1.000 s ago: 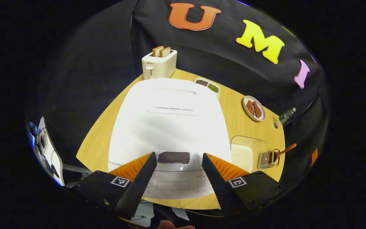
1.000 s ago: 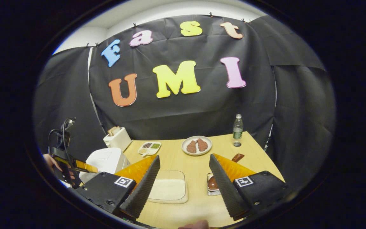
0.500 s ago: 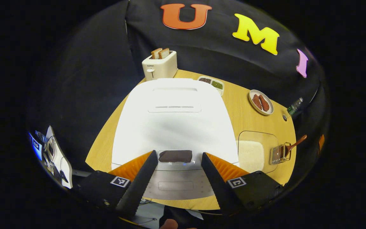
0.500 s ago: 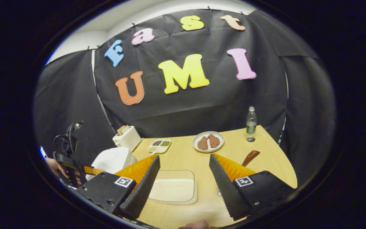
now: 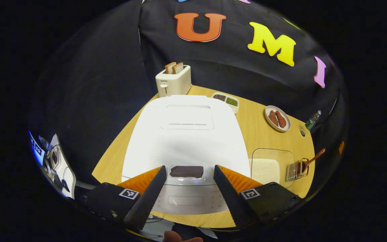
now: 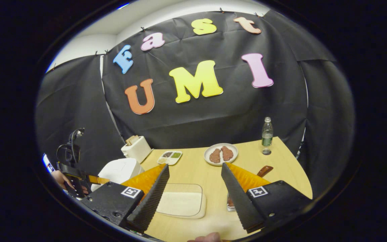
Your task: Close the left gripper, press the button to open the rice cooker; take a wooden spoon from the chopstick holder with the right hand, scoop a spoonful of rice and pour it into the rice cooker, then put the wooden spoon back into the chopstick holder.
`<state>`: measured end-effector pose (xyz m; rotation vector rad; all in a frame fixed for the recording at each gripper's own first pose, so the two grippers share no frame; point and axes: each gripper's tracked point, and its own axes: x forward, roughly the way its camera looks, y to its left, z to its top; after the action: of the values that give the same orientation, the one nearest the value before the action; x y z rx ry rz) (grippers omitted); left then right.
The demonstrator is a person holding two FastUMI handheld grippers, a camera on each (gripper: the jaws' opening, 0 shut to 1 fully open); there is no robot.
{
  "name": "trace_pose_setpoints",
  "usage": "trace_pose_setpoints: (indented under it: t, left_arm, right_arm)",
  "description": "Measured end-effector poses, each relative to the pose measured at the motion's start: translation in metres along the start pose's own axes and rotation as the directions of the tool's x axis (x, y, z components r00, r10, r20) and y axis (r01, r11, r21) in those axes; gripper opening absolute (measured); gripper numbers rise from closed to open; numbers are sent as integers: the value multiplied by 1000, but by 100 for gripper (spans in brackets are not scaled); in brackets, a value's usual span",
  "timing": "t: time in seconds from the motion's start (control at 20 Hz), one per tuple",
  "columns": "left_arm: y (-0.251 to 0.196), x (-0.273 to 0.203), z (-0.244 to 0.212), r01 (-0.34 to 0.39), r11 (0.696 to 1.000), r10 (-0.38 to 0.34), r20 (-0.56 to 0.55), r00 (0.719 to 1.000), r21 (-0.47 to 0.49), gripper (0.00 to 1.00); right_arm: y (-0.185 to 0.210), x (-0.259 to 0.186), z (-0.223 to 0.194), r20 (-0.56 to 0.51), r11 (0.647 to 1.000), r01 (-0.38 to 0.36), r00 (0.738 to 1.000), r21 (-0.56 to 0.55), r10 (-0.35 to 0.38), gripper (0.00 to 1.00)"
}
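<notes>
- Since a second ago the left gripper (image 5: 188,174) has drawn back slightly from the rice cooker (image 5: 186,137), whose lid sits lower in the left gripper view; the right gripper (image 6: 195,173) has swung a little, so the bottle (image 6: 267,134) now stands farther right.
- Left gripper: two fingers spread apart, holding nothing, flanking the one dark button (image 5: 186,171) at the cooker's front edge, at 6 o'clock on the lid. Lid is down.
- Right gripper: two fingers spread apart, empty, above the table (image 6: 197,168).
- One rice tray (image 5: 269,164) lies at 3 o'clock of the cooker; one chopstick holder (image 5: 296,169) just beyond it, with one wooden spoon (image 5: 311,160) in it, handle tilted outward.
- Farther off: one plate (image 5: 277,118) with two brown pieces, one divided dish (image 5: 226,99), one toaster (image 5: 173,80) with two bread slices at 12 o'clock.
</notes>
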<state>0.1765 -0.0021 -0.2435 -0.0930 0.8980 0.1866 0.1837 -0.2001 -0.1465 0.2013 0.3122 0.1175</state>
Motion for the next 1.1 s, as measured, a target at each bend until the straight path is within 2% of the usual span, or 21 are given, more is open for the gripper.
trace_pose_setpoints:
  t: [0.2,0.35,0.7,0.95,1.1]
  left_arm:
    - [-4,-28,22,30,999,-29,97,995,-13,94]
    - [-12,-71,39,80,997,-83,218,972,19,94]
    - [-17,-200,25,220,972,-236,438,867,89,94]
    - [-16,-277,-1,245,952,-308,574,759,185,93]
    - [-17,-298,-19,255,940,-341,616,710,227,93]
  right_arm:
    - [14,-11,9,32,1000,18,999,-25,-17,100]
    - [34,-36,19,78,999,31,997,-41,-28,100]
    - [101,-133,28,199,990,71,979,-123,-45,100]
    - [129,-204,20,268,978,136,959,-158,-90,100]
    - [144,-233,13,305,974,161,946,-160,-106,100]
